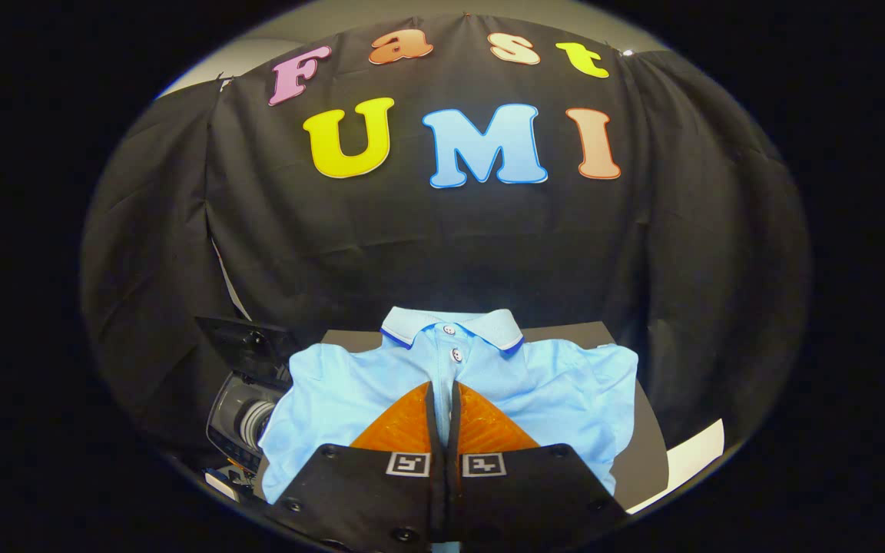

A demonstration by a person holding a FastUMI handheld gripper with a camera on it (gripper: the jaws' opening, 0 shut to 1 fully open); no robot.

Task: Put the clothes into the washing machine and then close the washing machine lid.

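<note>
A light blue polo shirt (550, 392) lies folded flat on a dark table (565, 332), collar pointing away from me. My gripper (443, 385) hovers over the shirt's front, its fingertips just below the button placket. The fingers stand together with only a thin slit between them, and no cloth looks bunched or lifted there. To the left of the table, lower down, stands a small washing machine (246, 418) with its grey drum opening showing and its dark lid (246, 346) raised behind it.
A white sheet (692, 461) pokes out from under the table's right front corner. Black cloth walls close in the booth behind and on both sides.
</note>
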